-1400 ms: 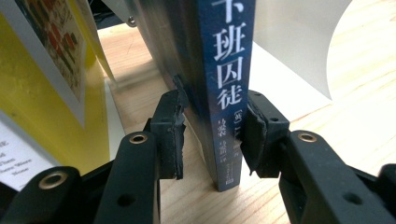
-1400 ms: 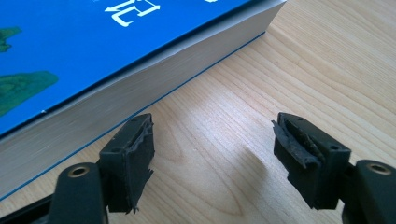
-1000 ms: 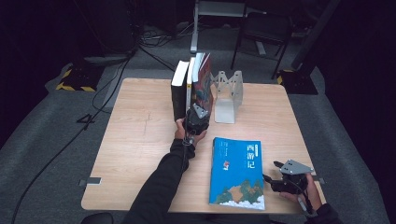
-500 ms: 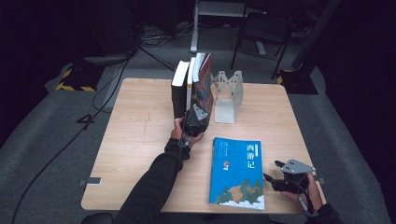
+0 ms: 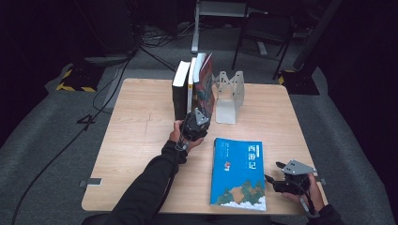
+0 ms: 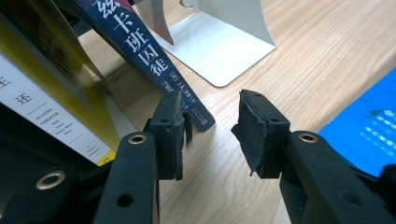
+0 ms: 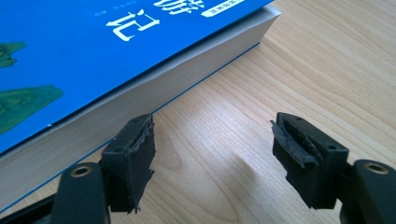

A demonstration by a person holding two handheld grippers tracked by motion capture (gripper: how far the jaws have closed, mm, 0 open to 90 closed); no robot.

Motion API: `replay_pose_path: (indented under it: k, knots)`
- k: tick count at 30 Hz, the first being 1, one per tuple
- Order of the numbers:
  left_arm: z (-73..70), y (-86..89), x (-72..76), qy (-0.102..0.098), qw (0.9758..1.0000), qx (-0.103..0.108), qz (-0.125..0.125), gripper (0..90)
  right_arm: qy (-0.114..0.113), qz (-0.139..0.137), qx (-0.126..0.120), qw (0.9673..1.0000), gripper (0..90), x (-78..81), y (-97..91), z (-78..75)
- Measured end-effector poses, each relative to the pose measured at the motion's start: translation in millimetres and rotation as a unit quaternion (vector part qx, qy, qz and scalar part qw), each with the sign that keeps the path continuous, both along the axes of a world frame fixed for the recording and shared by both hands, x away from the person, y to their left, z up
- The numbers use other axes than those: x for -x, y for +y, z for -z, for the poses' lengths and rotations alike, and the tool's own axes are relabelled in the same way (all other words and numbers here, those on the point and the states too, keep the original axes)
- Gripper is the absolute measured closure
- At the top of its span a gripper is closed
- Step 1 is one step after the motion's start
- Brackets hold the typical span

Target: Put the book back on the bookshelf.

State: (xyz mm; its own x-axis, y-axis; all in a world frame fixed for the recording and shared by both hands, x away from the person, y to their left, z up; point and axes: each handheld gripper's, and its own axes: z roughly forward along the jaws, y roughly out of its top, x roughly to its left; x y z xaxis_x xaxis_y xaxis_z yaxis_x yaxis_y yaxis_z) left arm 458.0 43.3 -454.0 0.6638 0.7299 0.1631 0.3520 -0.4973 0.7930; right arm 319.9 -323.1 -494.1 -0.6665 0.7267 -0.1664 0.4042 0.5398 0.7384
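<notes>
The left gripper (image 6: 210,126) has edged back from the leaning book (image 6: 154,65), empty and part-open; the right gripper (image 7: 215,149) gapes wide beside the blue book (image 7: 93,60).

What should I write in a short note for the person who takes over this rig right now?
Left gripper: open, nothing between the jaws, at the foot of the leaning dark-blue book.
Right gripper: open, empty, low over the table beside the blue book.
Things: standing books lean near the white bookend; the blue book lies flat at the front.
Done: several books stand in the row.
Left: probably straighten the leaning book, then lift the blue book and stand it with the others.
</notes>
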Motion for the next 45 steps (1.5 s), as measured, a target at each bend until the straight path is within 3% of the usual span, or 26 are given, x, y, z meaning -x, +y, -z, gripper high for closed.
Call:
replay_pose_path:
  k: [8, 16, 24, 29, 36, 42, 45]
  knots:
    - [-2.0, 12.1, 12.3, 0.006, 0.9998, -0.002, 0.018, 59.4, 0.001, -0.003, 0.001, 1.0, 29.3, 0.6, 1.0, 0.0]
    - [0.9, 24.6, 30.9, 0.012, 0.9988, -0.018, 0.044, 57.8, 0.0, 0.001, -0.001, 1.0, 29.3, 0.7, 0.5, -0.3]
    - [3.3, 37.9, 54.5, 0.021, 0.9961, -0.037, 0.078, 57.2, 0.0, 0.0, 0.0, 1.0, 29.3, 1.7, 0.2, -0.9]
    - [7.9, 47.4, 69.3, 0.028, 0.9927, -0.061, 0.1, 55.6, 0.002, 0.0, 0.004, 1.0, 29.4, 2.0, 1.1, 0.1]
    - [16.9, 58.4, 87.2, 0.041, 0.9904, -0.076, 0.108, 48.7, 0.003, -0.001, 0.005, 1.0, 29.6, 3.7, 1.2, -2.1]
    - [25.4, 68.7, 105.6, 0.06, 0.9871, -0.072, 0.129, 44.3, 0.017, -0.018, 0.016, 0.9996, 29.8, 4.4, 2.7, 0.0]
    - [28.9, 74.9, 115.3, 0.071, 0.987, -0.064, 0.129, 42.8, 0.022, -0.028, 0.015, 0.9993, 29.0, 4.7, 4.4, 1.3]
